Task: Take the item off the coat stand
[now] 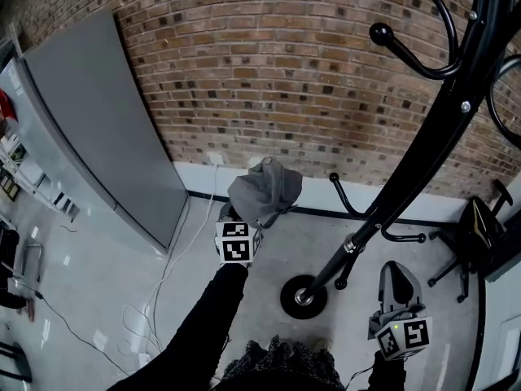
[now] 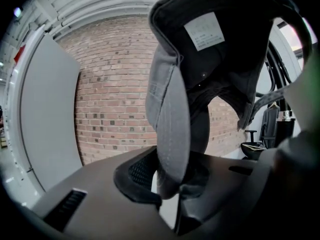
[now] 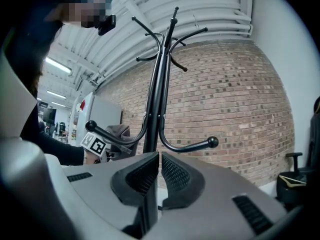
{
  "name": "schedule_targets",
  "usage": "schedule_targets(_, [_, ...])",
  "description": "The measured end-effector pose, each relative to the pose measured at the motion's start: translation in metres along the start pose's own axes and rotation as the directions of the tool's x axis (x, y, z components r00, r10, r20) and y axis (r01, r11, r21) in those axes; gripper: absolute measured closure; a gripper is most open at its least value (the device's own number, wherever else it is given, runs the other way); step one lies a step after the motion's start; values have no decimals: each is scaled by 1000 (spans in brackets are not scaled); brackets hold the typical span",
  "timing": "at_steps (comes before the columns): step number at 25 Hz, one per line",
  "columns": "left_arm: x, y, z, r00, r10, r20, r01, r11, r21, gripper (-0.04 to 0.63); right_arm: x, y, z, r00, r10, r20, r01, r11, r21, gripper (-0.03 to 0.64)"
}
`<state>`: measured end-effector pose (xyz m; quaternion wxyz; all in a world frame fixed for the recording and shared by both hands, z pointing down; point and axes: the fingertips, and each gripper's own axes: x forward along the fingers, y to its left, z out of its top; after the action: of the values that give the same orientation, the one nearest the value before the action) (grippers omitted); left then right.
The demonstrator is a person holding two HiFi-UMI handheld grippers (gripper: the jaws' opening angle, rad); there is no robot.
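Head view: the left tool [image 1: 240,218], at the end of a black-sleeved arm [image 1: 203,324], is clenched on a grey fabric cap [image 1: 264,187]. The cap is off the black metal coat stand [image 1: 407,177]. It is held in the air to the stand's left, apart from every hook, in front of the red brick wall [image 1: 285,55] and above the pale grey floor [image 1: 98,300]. The right tool [image 1: 394,274] sits low at the right, near the stand's round base [image 1: 303,297], and touches nothing. A large flat grey panel [image 1: 106,129] leans against the wall on the left, with a thin white cable [image 1: 175,255] trailing on the floor beside it. A black office chair [image 1: 476,226] stands at the right edge.

Left gripper view: the jaws pinch the cap's curved brim between their pads. The crown rises above them with its dark inside turned to the camera, where a white label [image 2: 204,30] is sewn. Brick wall and grey panel lie behind, and part of the stand shows at the right.

Right gripper view: the jaws are drawn together with only a thin slit left and nothing between them. The stand rises straight ahead, its curved hooks ending in ball tips. Behind a lower hook at the left, the left tool's marker cube shows with the cap just beside it.
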<state>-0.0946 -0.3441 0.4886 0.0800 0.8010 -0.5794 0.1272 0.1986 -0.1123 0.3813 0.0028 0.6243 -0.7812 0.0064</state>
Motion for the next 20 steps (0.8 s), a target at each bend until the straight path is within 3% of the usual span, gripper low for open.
schedule_targets(3, [-16,-6,-17,1000,-14,-19,14,1000,-23,554,1,3,-1,1000,-7,-1,7,1000,-1,606])
schedule_targets(9, [-58,-30,-14,997,-71,32,71,997,4,554,2,4,-7,1000,-13,-1,13,1000,3,606])
schedule_targets(20, [-118,-47,-9,987,-136,83,138,990,-29,554,8,5,-14,1000,-29,2,29,1000,7,606])
